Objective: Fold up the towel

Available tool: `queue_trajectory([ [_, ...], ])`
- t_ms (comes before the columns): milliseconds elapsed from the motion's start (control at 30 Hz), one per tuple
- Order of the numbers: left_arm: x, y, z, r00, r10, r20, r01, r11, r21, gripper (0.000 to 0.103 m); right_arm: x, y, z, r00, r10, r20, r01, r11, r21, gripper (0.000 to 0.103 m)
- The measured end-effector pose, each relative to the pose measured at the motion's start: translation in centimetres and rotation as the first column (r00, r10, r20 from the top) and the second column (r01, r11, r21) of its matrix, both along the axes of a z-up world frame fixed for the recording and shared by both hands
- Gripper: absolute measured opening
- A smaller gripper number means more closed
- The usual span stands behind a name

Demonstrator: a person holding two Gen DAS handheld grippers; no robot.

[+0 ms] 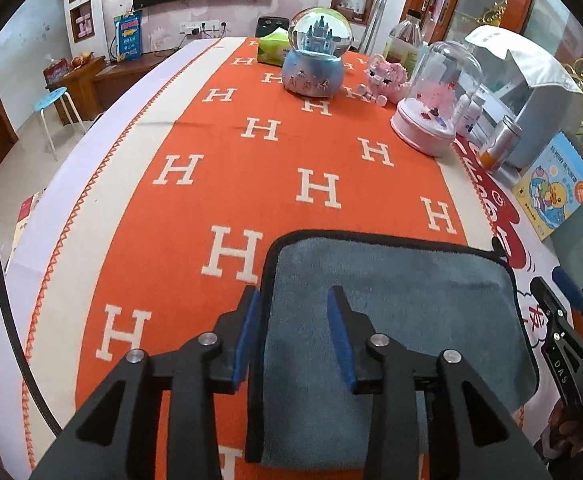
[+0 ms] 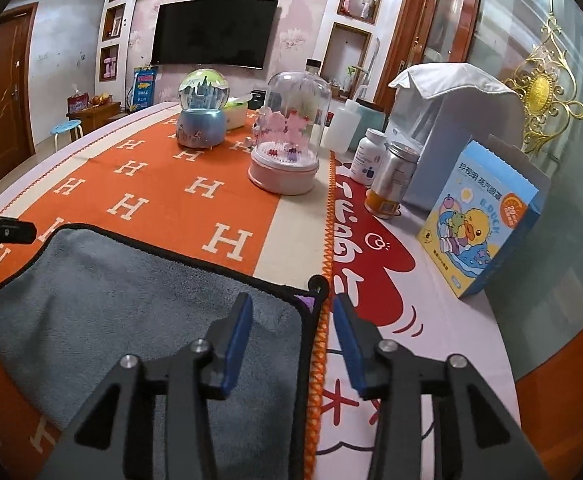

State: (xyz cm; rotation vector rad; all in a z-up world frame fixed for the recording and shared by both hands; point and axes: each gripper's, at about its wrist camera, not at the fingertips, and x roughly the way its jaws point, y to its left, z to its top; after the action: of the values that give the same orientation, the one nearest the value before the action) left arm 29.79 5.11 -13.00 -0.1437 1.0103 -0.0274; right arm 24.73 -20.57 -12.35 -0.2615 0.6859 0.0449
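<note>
A grey-blue towel [image 1: 403, 304] with black trim lies flat on the orange H-patterned tablecloth [image 1: 227, 152]. My left gripper [image 1: 293, 294] is open above the towel's left edge, one finger either side of the trim. My right gripper [image 2: 291, 300] is open above the towel's [image 2: 103, 300] right edge, near its hanging loop [image 2: 318, 283]. The right gripper also shows at the right edge of the left wrist view [image 1: 563, 320]. The left gripper's tip shows at the left of the right wrist view [image 2: 7, 234].
Behind the towel stand a blue castle snow globe [image 1: 317, 56], a pink glass dome [image 1: 435, 100], a pink toy [image 1: 387, 76], a tissue box [image 1: 273, 46], bottles [image 2: 395, 180], a duck-print box [image 2: 479, 224] and a white appliance [image 2: 451, 120].
</note>
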Motion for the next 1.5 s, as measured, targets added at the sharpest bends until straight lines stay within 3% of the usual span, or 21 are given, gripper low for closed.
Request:
queue_trajectory([
  [67, -0.6, 0.0, 0.3, 1.0, -0.003, -0.007, 0.003, 1.0, 0.0, 0.043, -0.3, 0.0, 0.4, 1.0, -0.005, -0.004, 0.005, 1.0, 0.006, 0.049],
  [267, -3.3, 0.3, 2.3, 1.0, 0.006, 0.0, -0.006, 1.0, -0.001, 0.049, -2.6, -0.3, 2.2, 1.0, -0.016, -0.024, 0.017, 0.998, 0.06, 0.064],
  [533, -7.7, 1.0, 4.7, 1.0, 0.008, 0.017, -0.008, 1.0, 0.006, 0.062, -6.7, -0.5, 4.0, 0.998, -0.053, -0.046, 0.057, 0.994, 0.098, 0.07],
  [900, -13.6, 2.0, 5.4, 1.0, 0.022, 0.011, -0.022, 1.0, 0.006, 0.062, -12.3, 0.1, 3.7, 0.992, -0.053, -0.11, 0.067, 0.99, 0.125, 0.071],
  [1167, -18.2, 1.6, 6.6, 1.0, 0.008, 0.011, -0.008, 1.0, 0.005, 0.062, -16.8, 0.2, 3.8, 0.98, -0.032, -0.196, 0.074, 0.975, 0.211, 0.072],
  [1500, -23.6, 0.4, 9.3, 1.0, -0.005, -0.003, 0.005, 0.999, 0.05, 0.064, -21.5, -0.3, 6.6, 0.962, -0.049, -0.269, 0.121, 0.959, 0.257, 0.083],
])
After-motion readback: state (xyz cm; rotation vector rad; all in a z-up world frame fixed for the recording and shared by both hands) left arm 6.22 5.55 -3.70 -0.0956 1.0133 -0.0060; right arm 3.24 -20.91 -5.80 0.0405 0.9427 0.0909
